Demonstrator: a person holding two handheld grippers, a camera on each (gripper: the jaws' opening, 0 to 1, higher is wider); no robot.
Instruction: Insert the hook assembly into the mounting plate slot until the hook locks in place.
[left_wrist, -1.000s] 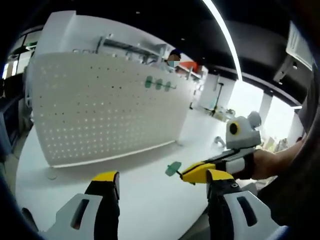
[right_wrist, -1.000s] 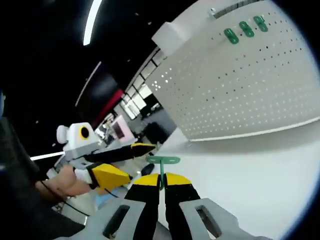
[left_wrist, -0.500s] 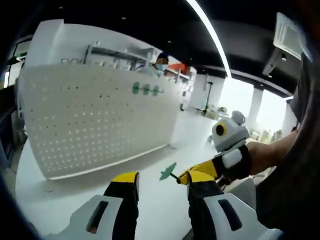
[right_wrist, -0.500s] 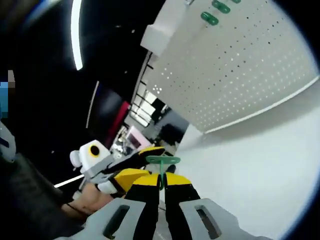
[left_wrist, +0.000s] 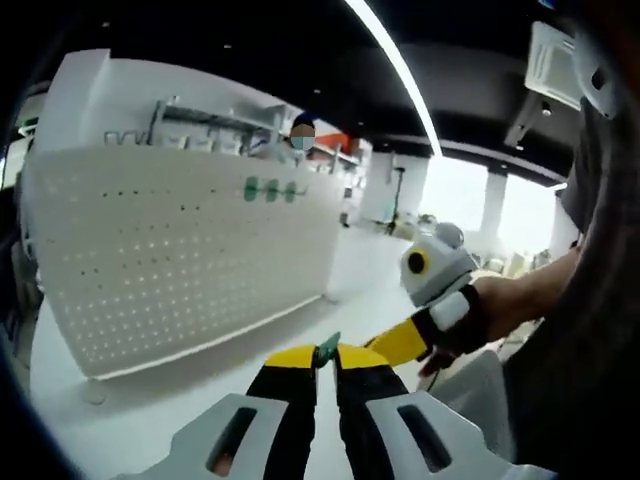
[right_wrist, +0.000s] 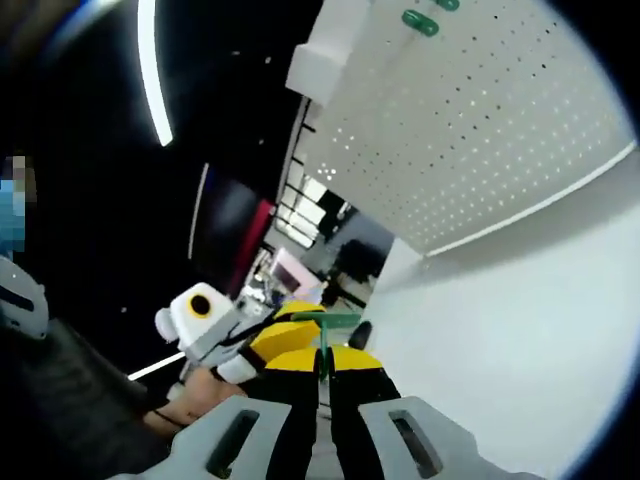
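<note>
Both grippers are meeting over the white table. In the right gripper view, the right gripper is clamping the stem of a green hook, whose flat head is standing just past its yellow tips. In the left gripper view, the left gripper is closing on the same green hook, its jaws nearly together, though actual contact cannot be told. Beyond them, the white perforated mounting plate is standing upright on the table, carrying three green hooks near its top edge.
</note>
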